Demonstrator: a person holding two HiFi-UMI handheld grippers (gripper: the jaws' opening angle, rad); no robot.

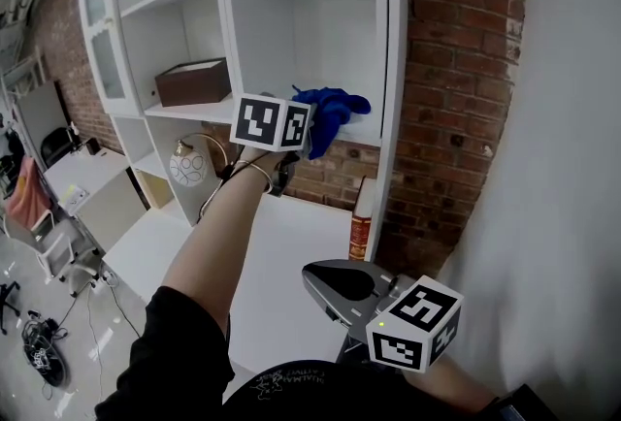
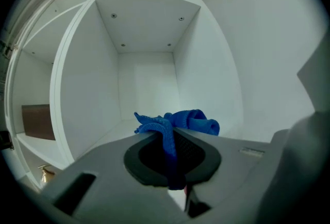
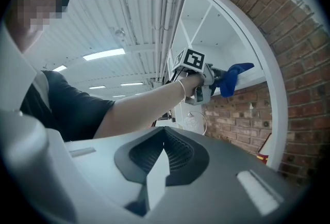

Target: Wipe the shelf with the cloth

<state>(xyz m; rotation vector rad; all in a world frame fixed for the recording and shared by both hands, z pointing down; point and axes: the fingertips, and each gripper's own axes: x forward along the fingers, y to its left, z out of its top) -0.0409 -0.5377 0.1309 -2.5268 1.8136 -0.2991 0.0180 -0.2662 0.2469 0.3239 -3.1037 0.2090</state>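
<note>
My left gripper is raised to the white shelf and is shut on a blue cloth. In the left gripper view the cloth is pinched between the jaws of the left gripper and bunches up over the shelf floor of an otherwise bare compartment. My right gripper hangs low near my body, shut with nothing in it. The right gripper view shows the right gripper closed, with the left gripper and the cloth far off at the shelf edge.
A brown box sits in the compartment to the left. A red book leans on the white counter below, against the brick wall. A round lamp stands under the shelf.
</note>
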